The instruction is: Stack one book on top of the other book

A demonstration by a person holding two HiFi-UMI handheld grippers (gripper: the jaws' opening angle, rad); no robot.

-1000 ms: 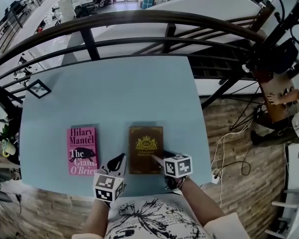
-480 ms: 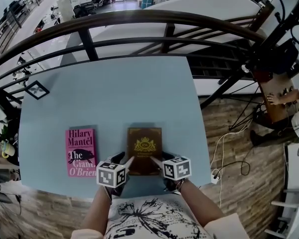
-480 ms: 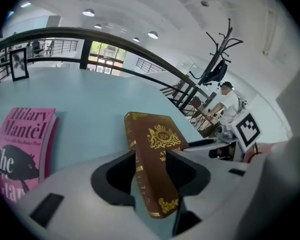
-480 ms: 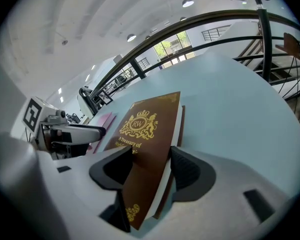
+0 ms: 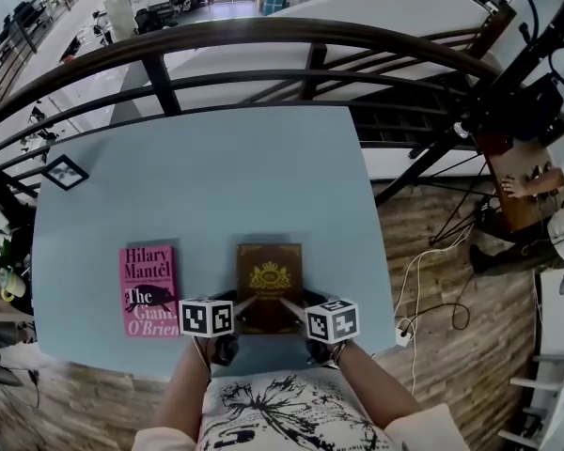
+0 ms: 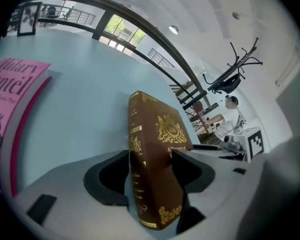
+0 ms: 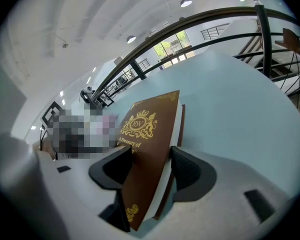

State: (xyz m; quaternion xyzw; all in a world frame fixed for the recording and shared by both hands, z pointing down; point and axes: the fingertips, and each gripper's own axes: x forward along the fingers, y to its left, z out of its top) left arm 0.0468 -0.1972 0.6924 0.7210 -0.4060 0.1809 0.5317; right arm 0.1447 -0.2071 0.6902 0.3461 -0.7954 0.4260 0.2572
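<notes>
Since the earlier frame the left tongs (image 5: 237,303) have descended and rolled. They have moved from the gap between the two books to the near left corner of the brown hardback book with a gold crest (image 5: 269,275). The right tongs (image 5: 296,301) have kept their place at its near right corner.

The rectangular light-blue worktop (image 5: 216,177) carries both books near its front edge. The brown hardback book rests right of centre, cover up. The pink paperback book with white and black lettering (image 5: 148,289) lies flat to its left, apart from it.

- Left tongs: jaws opening, straddling the spine-side corner with one jaw on the cover side and one on the underside, not clamping.
- Right tongs: clenched on the page-side corner, with the pads against both covers.

A small black picture frame (image 5: 64,172) sits near the worktop's far left corner.
</notes>
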